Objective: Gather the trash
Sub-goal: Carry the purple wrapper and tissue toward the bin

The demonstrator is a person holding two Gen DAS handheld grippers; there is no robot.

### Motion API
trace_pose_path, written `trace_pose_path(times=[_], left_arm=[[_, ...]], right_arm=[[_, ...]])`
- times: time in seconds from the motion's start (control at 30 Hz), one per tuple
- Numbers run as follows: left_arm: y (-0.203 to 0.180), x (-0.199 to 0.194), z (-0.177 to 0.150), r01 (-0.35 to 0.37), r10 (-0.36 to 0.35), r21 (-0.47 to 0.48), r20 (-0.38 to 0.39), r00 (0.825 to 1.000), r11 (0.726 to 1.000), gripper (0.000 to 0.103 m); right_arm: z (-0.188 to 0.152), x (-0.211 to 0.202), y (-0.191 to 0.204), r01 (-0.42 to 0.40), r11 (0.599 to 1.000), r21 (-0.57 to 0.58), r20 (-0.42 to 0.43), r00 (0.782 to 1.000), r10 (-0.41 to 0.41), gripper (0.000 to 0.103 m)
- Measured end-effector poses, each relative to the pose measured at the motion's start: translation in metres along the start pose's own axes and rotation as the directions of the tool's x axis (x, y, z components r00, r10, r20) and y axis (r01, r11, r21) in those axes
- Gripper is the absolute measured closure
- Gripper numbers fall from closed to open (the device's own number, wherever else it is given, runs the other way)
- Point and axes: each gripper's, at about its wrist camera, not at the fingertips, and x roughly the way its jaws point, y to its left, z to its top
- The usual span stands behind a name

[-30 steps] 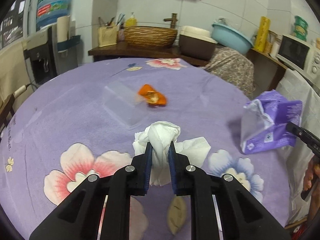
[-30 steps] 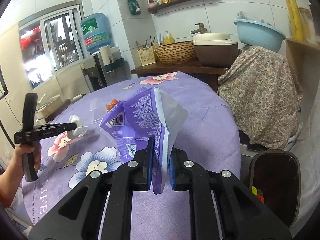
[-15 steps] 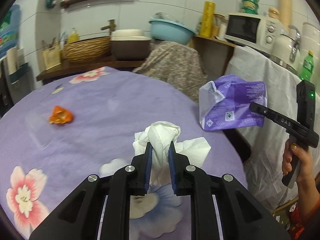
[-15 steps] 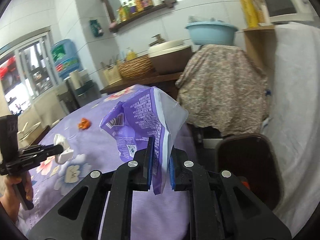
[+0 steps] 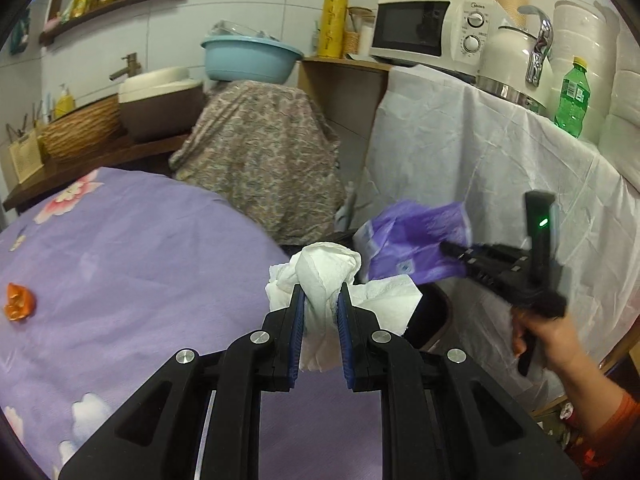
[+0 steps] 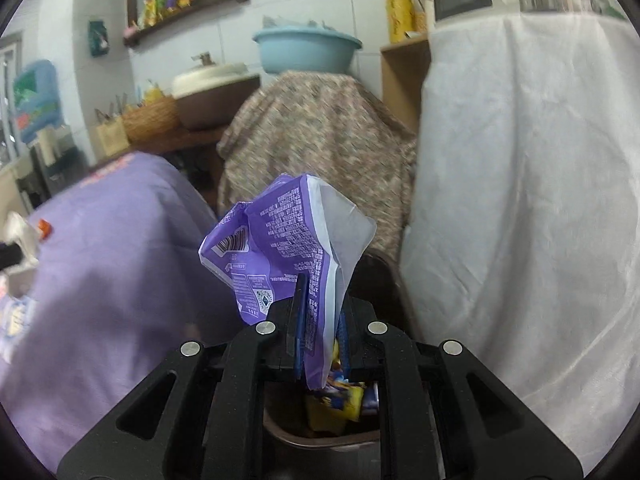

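Purple wrapper (image 6: 280,240), held in right gripper (image 6: 320,328): barcode on left panel, blocks of small white print, diamond-shaped logo near bottom; characters too small to read. Microwave (image 5: 428,28), far right: small brand mark at top of control panel, blurred, unreadable. Green bottle (image 5: 573,96), far right: label present, text illegible. Yellow roll (image 5: 335,20), far centre: vertical print, unreadable. No legible words or numbers elsewhere.
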Motion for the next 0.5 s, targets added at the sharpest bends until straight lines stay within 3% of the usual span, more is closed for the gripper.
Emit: trace_pose_path(times=[0.2, 0.5], left_arm=[[-0.022, 0.025, 0.010, 0.014, -0.013, 0.039, -0.025, 1.000, 0.999, 0.087], [-0.044, 0.062, 0.020, 0.014, -0.007, 0.088, -0.087, 0.996, 0.996, 0.087]], right_arm=[[-0.029, 0.055, -0.015, 0.050, 0.999, 0.013, -0.134, 0.990, -0.048, 0.089], [-0.050, 0.104, -0.013, 0.074, 0.997, 0.029, -0.234, 0.970, -0.065, 0.089]])
